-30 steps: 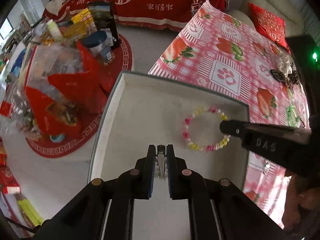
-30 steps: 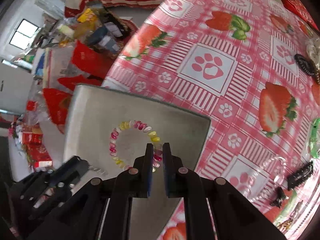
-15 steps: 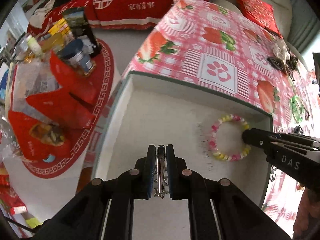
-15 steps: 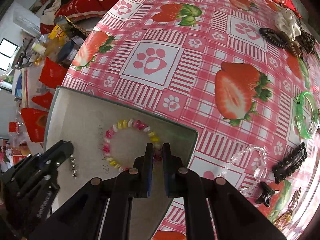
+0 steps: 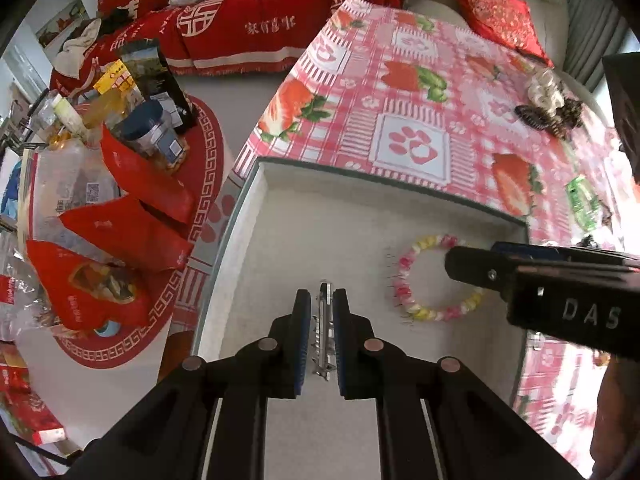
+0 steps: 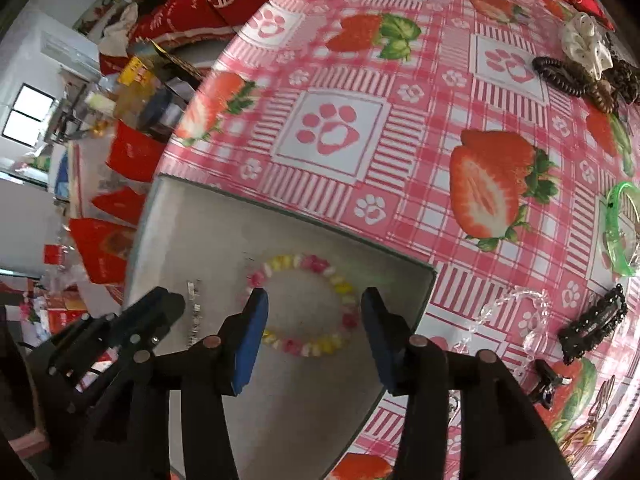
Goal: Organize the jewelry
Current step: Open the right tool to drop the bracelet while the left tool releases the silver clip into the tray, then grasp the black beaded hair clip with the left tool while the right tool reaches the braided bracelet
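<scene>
A grey jewelry tray (image 5: 320, 208) sits on the strawberry tablecloth, also in the right wrist view (image 6: 208, 232). A pink and yellow bead bracelet (image 5: 404, 292) lies flat in it, seen too in the right wrist view (image 6: 344, 288). My right gripper (image 6: 314, 312) is open above the bracelet, apart from it. My left gripper (image 5: 322, 322) is shut on a thin silver hair clip (image 5: 323, 332) over the tray's left part; the clip shows in the right wrist view (image 6: 195, 312).
Loose on the tablecloth (image 6: 400, 140) to the right: a green bangle (image 6: 618, 232), a clear bead bracelet (image 6: 516, 312), black hair clips (image 6: 592, 324), scrunchies (image 6: 584, 44). Red bags and bottles (image 5: 112, 184) crowd a low table left of the tray.
My right gripper has opened and let go of the bead bracelet, which now lies in the tray. My left gripper still holds the silver clip, a little lower over the tray.
</scene>
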A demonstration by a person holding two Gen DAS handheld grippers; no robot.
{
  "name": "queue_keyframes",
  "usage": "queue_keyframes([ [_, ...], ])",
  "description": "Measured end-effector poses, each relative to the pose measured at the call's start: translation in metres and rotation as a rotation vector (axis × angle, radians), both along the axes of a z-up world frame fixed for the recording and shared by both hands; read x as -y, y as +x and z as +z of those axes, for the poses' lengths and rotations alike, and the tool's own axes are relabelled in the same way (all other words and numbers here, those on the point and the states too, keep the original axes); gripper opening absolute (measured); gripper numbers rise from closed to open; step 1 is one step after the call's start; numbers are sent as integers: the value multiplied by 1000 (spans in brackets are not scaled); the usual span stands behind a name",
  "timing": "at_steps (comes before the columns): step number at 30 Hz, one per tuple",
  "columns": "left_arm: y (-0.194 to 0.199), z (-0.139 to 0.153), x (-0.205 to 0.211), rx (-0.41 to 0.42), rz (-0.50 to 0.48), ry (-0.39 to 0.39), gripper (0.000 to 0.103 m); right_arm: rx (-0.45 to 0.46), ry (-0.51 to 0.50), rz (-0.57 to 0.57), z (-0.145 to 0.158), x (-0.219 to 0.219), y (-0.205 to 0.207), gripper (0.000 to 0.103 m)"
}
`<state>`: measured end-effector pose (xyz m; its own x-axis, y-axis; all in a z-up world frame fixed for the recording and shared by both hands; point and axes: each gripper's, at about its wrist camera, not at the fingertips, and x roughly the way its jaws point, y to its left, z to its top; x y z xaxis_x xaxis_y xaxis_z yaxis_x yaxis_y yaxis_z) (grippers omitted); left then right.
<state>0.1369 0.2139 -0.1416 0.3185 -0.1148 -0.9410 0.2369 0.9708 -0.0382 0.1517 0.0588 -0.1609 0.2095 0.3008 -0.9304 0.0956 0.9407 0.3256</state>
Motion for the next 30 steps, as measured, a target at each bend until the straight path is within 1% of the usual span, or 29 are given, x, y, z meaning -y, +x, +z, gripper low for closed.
queue_keyframes([
  [5,-8,17,-3,7,-14,-49,17,39,58,-48,21,13,-7,55],
  [9,-17,28,-9,6,-3,-83,17,63,88,-94,36,30,-23,57],
  [12,-24,31,-14,-15,16,-106,18,57,80,-112,39,35,-39,57],
  [13,-26,31,-16,-23,23,-109,52,50,74,-119,39,39,-46,57],
  [14,-28,31,-17,-31,32,-103,103,43,70,-125,39,43,-53,58],
  [15,-31,34,-18,-12,52,-78,103,34,64,-131,38,46,-58,58],
  [16,-34,35,-17,-4,48,-69,103,23,58,-134,36,50,-66,58],
  [21,-38,31,-8,-33,11,-51,103,-17,22,-153,34,67,-97,58],
  [25,-45,28,3,-47,-20,-39,103,-58,1,-203,29,86,-119,59],
  [27,-49,30,14,-49,-50,-30,103,-71,-10,-229,27,96,-130,66],
  [29,-53,31,28,-42,-93,1,103,-79,-35,-264,28,110,-144,67],
  [30,-55,32,40,-31,-130,33,103,-85,-47,-278,27,114,-149,74],
])
